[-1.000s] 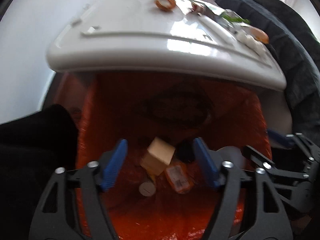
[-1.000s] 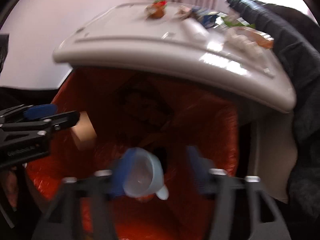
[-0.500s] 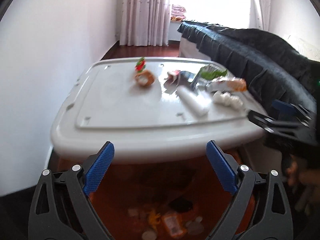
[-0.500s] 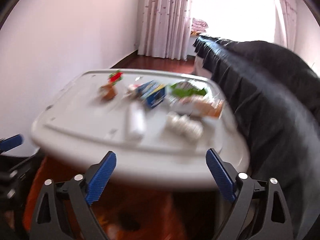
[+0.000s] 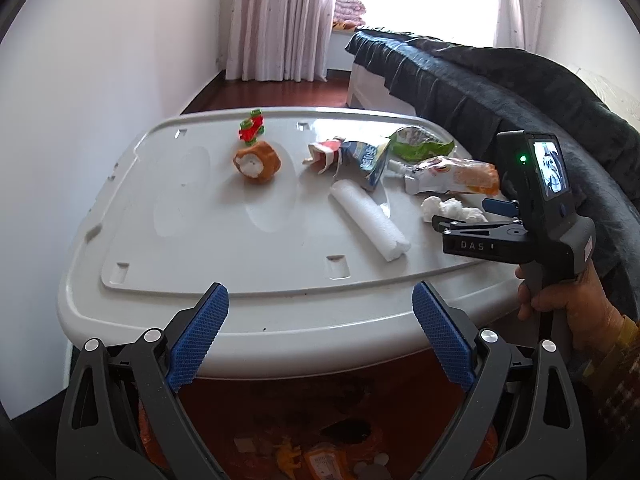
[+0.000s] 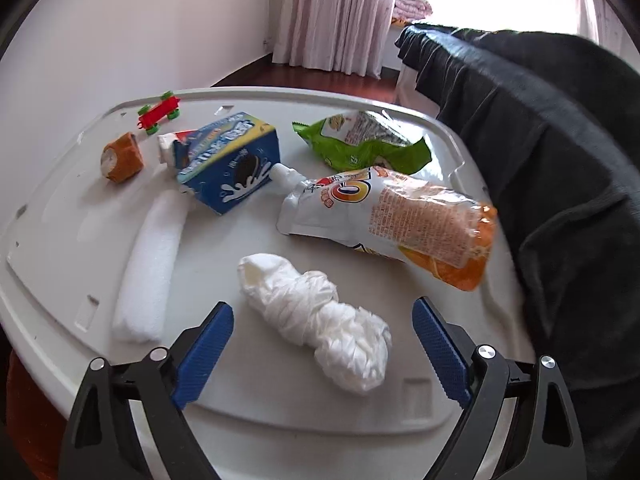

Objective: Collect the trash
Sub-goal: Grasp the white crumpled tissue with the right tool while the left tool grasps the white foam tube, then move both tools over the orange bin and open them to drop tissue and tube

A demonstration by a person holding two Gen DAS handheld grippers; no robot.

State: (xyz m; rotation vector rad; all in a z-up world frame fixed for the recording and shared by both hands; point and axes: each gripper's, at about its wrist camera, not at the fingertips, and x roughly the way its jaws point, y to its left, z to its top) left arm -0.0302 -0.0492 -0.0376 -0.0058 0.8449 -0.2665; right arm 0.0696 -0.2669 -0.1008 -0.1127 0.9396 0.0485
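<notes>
Beyond the tips of the left gripper [image 5: 320, 336], whose blue-padded jaws stand wide apart with nothing between them, lies the pale grey plastic lid-like tabletop [image 5: 208, 216]. The white foam roll [image 5: 370, 220] lies ahead and slightly right of this gripper, its long axis running from far-left to near-right. Farther off sit the brown round toy with a white face [image 5: 257, 164] and the red and green toy skateboard [image 5: 252, 126]. To the right, a person's hand [image 5: 568, 304] holds the right gripper [image 5: 476, 220] over the tabletop's right edge. Below the left gripper, the orange-lined bin [image 5: 360, 412] holds small scraps.

Just ahead of the right gripper [image 6: 322, 344], the twisted wad of white tissue [image 6: 320, 320] lies between the lines of its fingers, untouched; the jaws are closing yet still wide and grip nothing. The wad's long axis runs from far-left to near-right. Beyond it lie the white and orange spouted drink pouch [image 6: 400, 216], spout pointing away left, the blue biscuit carton [image 6: 230, 160] and the green crinkled snack wrapper [image 6: 368, 140]. The foam roll [image 6: 150, 264] lies left of the gripper. A dark blanket-covered sofa [image 6: 560, 160] stands right.
</notes>
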